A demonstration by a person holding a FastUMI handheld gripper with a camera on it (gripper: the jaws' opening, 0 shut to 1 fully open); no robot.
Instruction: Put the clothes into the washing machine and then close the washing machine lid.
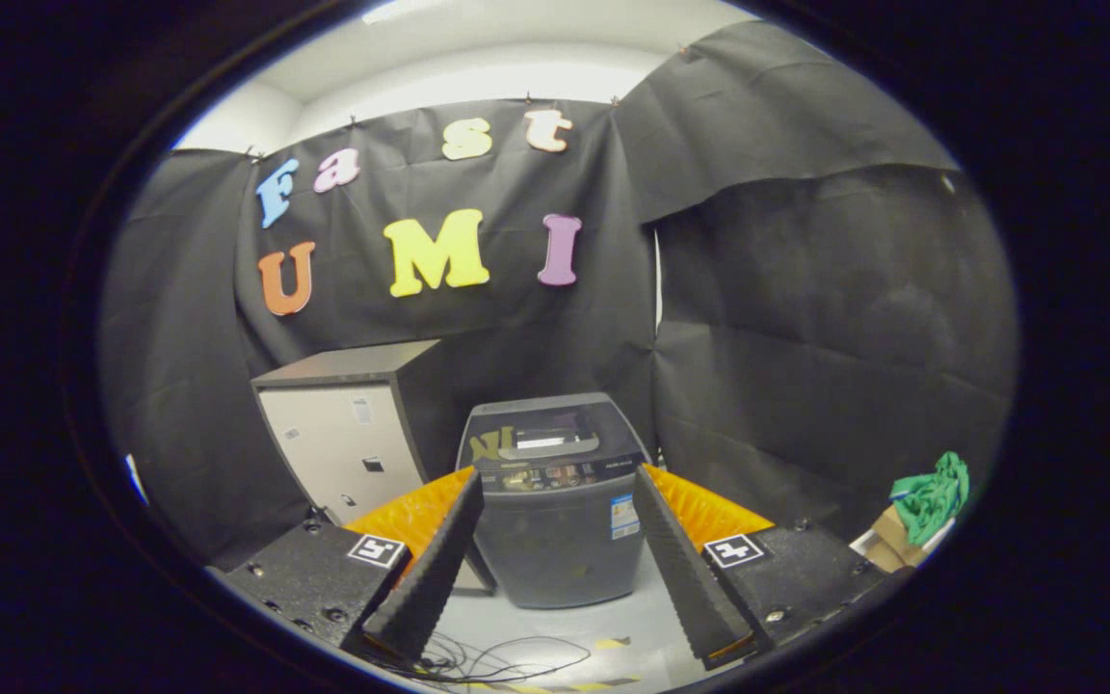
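Green clothes (933,495) sit bunched on a cardboard box (887,542) at the far right of the scene, against the black booth wall, well apart from the washing machine (555,501) and well off to the right of the tool's right finger. The washing machine stands on the floor straight ahead, framed between the two fingers and beyond their tips — dark grey body, lid (545,431) down flat on top, control strip along its near edge, a sticker on the front right corner. Its right side has a gap to the booth wall; its left side sits just beside a tall grey-and-white cabinet (348,439), which stands a little farther back and to the left.

The tool (560,636) is spread wide, nothing between the fingers, both ribbed black pads free in the air. Orange parts and black blocks with square markers sit behind each finger.

Pale floor (555,631) lies open between the tool and the machine's front. Thin black cables (507,663) loop loose on it near the finger tips — yellow-black striped tape (613,643) marks lie beside them on the floor.
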